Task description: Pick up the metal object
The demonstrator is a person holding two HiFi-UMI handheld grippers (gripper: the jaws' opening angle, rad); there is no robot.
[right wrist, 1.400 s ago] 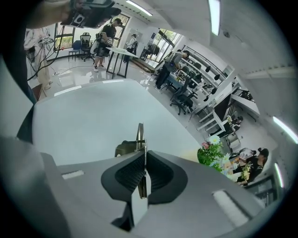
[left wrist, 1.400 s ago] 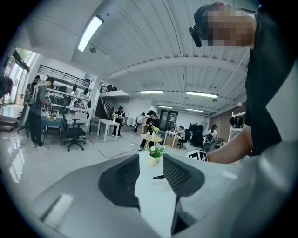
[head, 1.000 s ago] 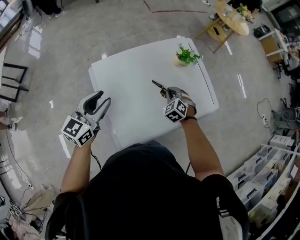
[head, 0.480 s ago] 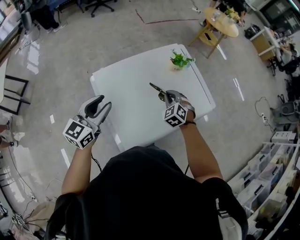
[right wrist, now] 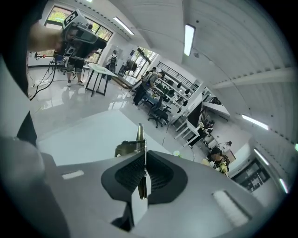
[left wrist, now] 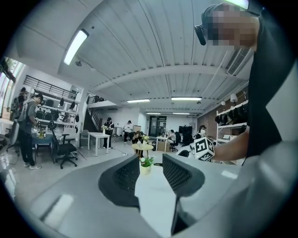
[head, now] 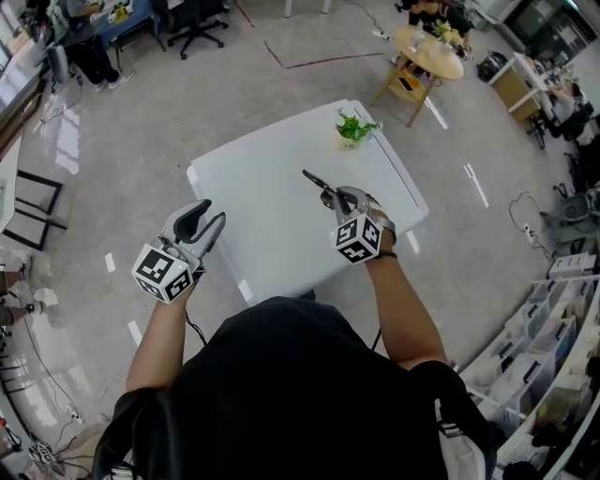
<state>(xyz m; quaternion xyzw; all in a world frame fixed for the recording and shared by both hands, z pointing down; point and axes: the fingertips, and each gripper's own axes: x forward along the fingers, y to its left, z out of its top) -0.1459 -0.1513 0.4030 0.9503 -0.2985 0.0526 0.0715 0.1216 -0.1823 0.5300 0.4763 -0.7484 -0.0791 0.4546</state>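
Note:
A thin, dark metal object (head: 317, 180) sticks out past my right gripper (head: 343, 198) over the middle of the white table (head: 262, 187). In the right gripper view the same metal object (right wrist: 139, 139) is a slim blade-like strip pinched between the jaws, with my right gripper (right wrist: 143, 169) shut on it. My left gripper (head: 204, 223) hangs off the table's left edge, over the floor. Its jaws stand apart with nothing between them in the left gripper view, where my left gripper (left wrist: 147, 174) faces the table.
A small potted plant (head: 352, 128) stands at the table's far right corner, also seen as the plant (left wrist: 146, 164) beyond the left jaws. A round wooden table (head: 427, 52) and office chairs (head: 192, 13) stand farther off. Storage bins (head: 548, 352) line the right side.
The head view has shifted slightly; both grippers keep their places relative to the table. The right gripper still holds the metal object, lifted a little higher.

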